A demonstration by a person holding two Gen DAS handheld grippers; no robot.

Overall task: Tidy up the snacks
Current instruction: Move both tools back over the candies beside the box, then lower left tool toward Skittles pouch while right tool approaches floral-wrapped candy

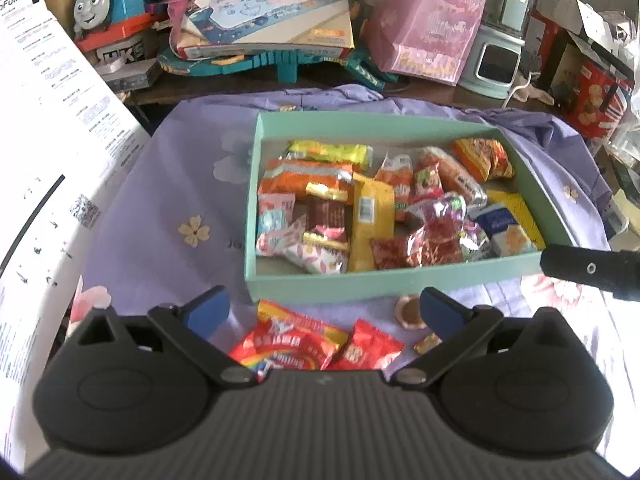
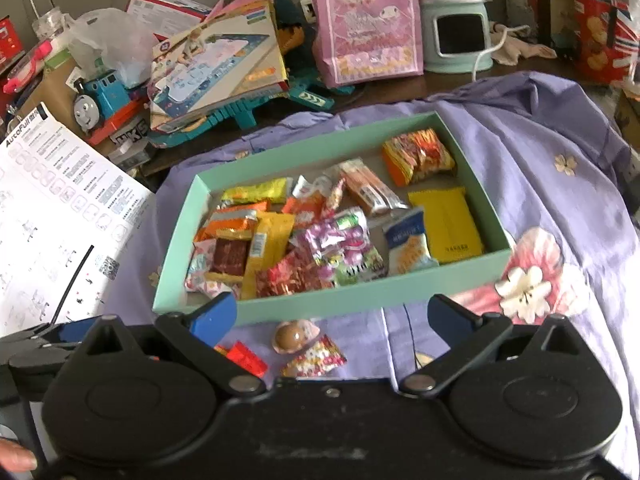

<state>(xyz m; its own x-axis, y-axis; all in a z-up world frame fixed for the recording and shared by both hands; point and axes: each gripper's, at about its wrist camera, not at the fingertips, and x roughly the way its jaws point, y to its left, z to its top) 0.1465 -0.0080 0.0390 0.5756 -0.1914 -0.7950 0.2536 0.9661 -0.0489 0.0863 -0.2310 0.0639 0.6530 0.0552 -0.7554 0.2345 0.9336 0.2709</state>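
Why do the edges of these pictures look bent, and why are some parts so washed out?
Left wrist view: the fisheye lens bows the white instruction sheet into a curve, and daylight bleaches it; the pink gift bag at the back is hazy. Right wrist view: the teal box looks skewed, corners darken, and foil wrappers throw small glints.

Shallow mint-green cardboard box (image 1: 360, 286) sat on a lilac cloth (image 1: 168, 184) printed with cream and pink flowers; inside were a plain yellow packet (image 2: 448, 220), an orange-and-silver striped wrapper (image 1: 304, 178), a brown bar with gold ends (image 1: 326, 212), and a pink-white floral pouch (image 1: 304, 250). Outside the box lay a red bag with rainbow stripes (image 1: 288, 346) and a brown round sweet in a pink-rimmed wrapper (image 2: 294, 336). Both black grippers had blue fingertip pads (image 1: 210, 312).
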